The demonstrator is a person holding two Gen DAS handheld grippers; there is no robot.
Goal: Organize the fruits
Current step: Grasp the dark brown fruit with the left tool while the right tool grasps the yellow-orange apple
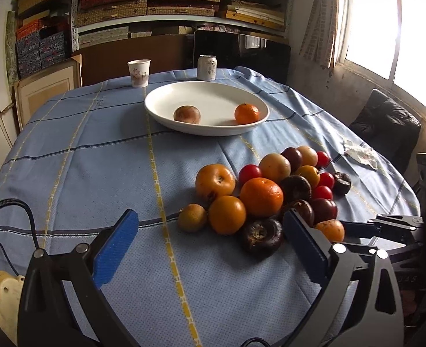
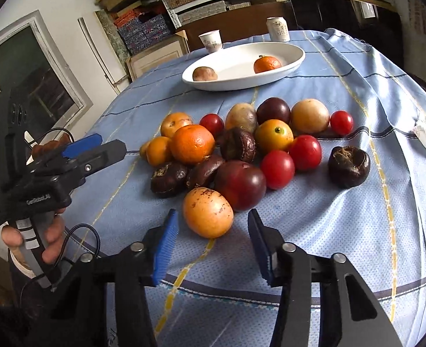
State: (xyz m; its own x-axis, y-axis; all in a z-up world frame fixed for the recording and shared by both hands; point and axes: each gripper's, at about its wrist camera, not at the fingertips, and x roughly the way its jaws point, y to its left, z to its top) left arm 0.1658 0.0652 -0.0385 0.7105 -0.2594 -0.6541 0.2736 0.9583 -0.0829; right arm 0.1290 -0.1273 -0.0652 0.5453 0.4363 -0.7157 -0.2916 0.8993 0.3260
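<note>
Your right gripper [image 2: 211,247] has its jaws apart, bracketing the speckled orange fruit [image 2: 207,212] at the near edge of the pile on the worktop [image 2: 343,231]. Advance until the pads flank its widest part, then close gently. Your left gripper [image 1: 210,245] hangs with jaws apart, empty. The white dish [image 2: 271,79] holds two fruits.

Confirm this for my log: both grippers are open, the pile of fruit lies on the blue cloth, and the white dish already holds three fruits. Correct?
Not quite. The white dish holds two fruits, not three: a brownish fruit and a small orange, as the left wrist view shows. The rest stands: the left gripper and right gripper are open, and the pile lies on the blue cloth.
</note>
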